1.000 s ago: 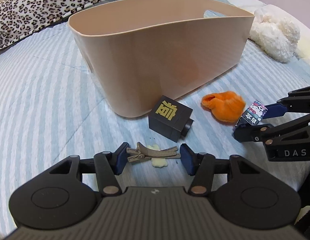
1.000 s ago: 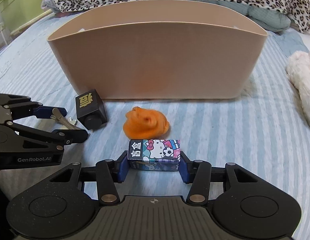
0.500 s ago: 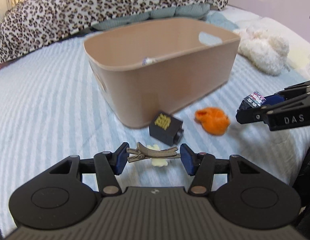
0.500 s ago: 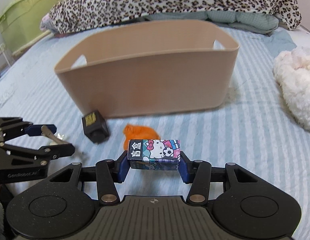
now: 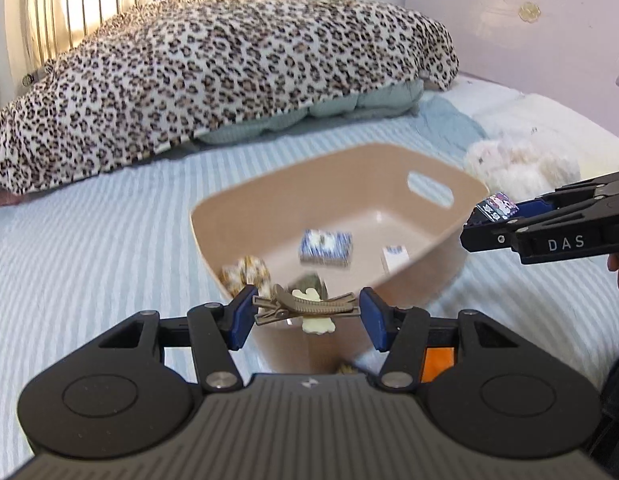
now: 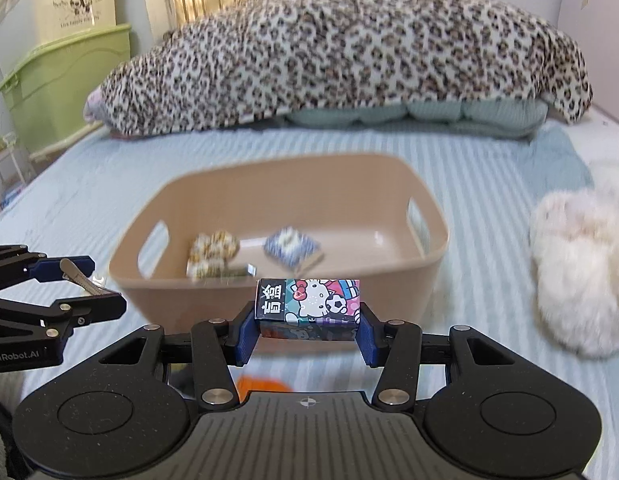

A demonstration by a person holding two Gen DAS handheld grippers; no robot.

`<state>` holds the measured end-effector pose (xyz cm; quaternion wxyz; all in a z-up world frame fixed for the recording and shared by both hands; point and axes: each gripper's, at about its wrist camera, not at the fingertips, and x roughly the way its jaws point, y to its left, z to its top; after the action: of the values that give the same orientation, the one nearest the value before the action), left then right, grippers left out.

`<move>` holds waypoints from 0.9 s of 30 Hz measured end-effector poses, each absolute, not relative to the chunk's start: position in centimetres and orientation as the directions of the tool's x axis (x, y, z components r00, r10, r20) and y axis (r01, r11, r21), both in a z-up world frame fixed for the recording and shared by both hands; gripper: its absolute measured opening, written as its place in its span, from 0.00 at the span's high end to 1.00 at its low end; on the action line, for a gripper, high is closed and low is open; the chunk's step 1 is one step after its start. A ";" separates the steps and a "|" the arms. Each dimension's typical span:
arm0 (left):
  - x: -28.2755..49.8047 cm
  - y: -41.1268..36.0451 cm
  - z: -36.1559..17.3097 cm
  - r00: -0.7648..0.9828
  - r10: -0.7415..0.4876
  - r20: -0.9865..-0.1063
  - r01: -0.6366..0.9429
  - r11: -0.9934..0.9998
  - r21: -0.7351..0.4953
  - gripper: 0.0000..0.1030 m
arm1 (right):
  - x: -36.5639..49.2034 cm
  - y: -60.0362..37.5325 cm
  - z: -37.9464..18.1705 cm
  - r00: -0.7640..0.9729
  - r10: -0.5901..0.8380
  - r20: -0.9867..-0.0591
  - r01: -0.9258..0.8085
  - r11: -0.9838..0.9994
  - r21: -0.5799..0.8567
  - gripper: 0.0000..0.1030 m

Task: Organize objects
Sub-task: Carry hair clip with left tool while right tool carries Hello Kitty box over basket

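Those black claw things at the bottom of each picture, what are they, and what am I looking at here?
They are hand-held grippers; a person holds one in each hand. Each carries a camera looking along its two fingers, so you get one picture per hand. The left gripper is shut on a brown hair clip. The right gripper is shut on a small cartoon-printed box. Both hang near the front rim of a beige plastic basket, which stands on a striped bed and holds a few small things, blurred. A fluffy white toy lies beside the basket.
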<state>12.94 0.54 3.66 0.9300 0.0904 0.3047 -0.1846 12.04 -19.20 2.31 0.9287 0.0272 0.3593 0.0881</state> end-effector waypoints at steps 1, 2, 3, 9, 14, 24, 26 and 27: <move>13.5 0.3 3.9 0.753 -0.284 -0.593 0.395 0.917 0.062 0.45 | 12.4 -19.2 2.6 0.734 0.180 -0.655 -0.144 0.984 0.109 0.55; 14.0 0.1 4.0 0.760 -0.278 -0.588 0.390 0.918 0.069 0.45 | 12.9 -19.2 2.9 0.741 0.174 -0.648 -0.144 0.984 0.100 0.55; 14.6 0.0 4.0 0.764 -0.274 -0.584 0.386 0.919 0.075 0.45 | 13.4 -19.2 3.2 0.748 0.168 -0.642 -0.145 0.985 0.088 0.55; 18.7 -1.2 3.8 0.742 -0.264 -0.617 0.389 0.918 0.075 0.45 | 16.7 -19.3 4.0 0.771 0.143 -0.621 -0.138 0.989 0.057 0.55; 21.9 -2.5 2.0 0.716 -0.225 -0.661 0.376 0.922 0.094 0.45 | 19.4 -18.6 3.2 0.766 0.129 -0.630 -0.144 0.989 0.027 0.55; 24.4 -4.2 -1.8 0.663 -0.174 -0.728 0.365 0.924 0.111 0.44 | 22.5 -17.3 -1.2 0.694 0.112 -0.711 -0.149 0.989 0.010 0.55; 24.3 -4.1 -1.5 0.666 -0.158 -0.729 0.345 0.932 0.113 0.43 | 22.6 -17.2 -1.5 0.686 0.101 -0.720 -0.149 0.989 -0.003 0.45; 24.2 -4.0 -1.3 0.666 -0.152 -0.730 0.335 0.936 0.111 0.41 | 22.6 -17.2 -1.5 0.686 0.099 -0.721 -0.145 0.989 -0.002 0.45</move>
<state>24.17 -4.03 -1.28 0.9050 0.1187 0.3857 -0.1343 22.56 -17.22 -1.47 0.9177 -0.0295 0.3905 0.0665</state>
